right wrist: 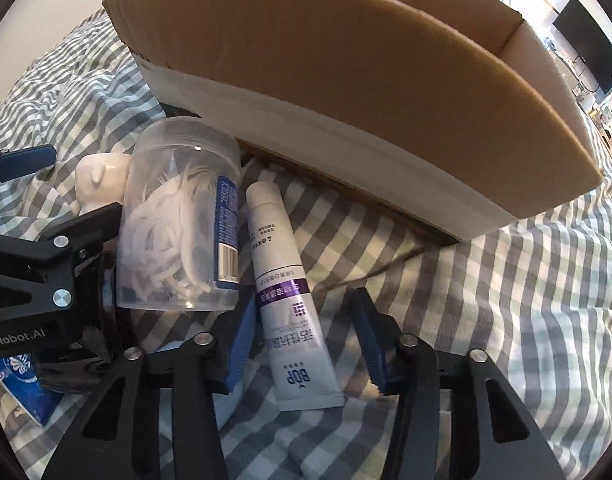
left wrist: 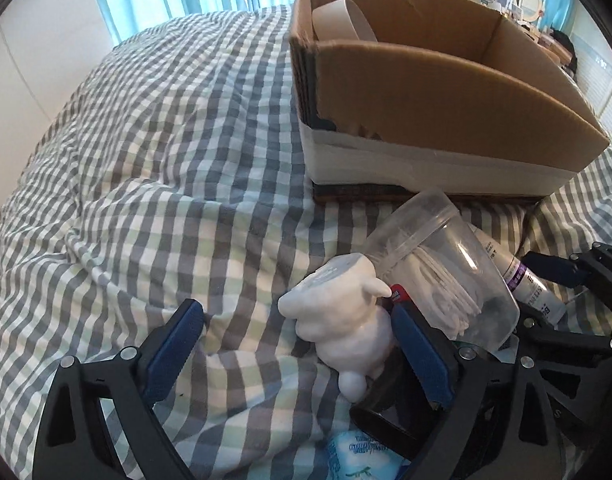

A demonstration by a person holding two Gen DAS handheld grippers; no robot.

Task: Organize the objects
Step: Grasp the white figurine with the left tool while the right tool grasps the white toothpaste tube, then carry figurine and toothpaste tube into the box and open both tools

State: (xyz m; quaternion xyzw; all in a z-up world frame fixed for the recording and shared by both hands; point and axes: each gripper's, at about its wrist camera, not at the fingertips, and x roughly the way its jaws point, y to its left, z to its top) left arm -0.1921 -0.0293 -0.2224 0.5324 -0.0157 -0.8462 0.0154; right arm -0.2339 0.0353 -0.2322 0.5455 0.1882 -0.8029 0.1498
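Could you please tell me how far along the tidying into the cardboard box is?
Early. Done: only a tape roll shows inside the cardboard box. In hand: the right tongs straddle the toothpaste tube; the left tongs are open around the white figurine. Left: the clear floss-pick jar, still on the bed.

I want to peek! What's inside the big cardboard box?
Only a roll of tape shows inside the cardboard box. The near wall hides its floor.

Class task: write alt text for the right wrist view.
The right gripper straddles a white and purple tube lying on a checked bedspread, its pads not yet touching. A clear jar lies beside it, before a cardboard box.
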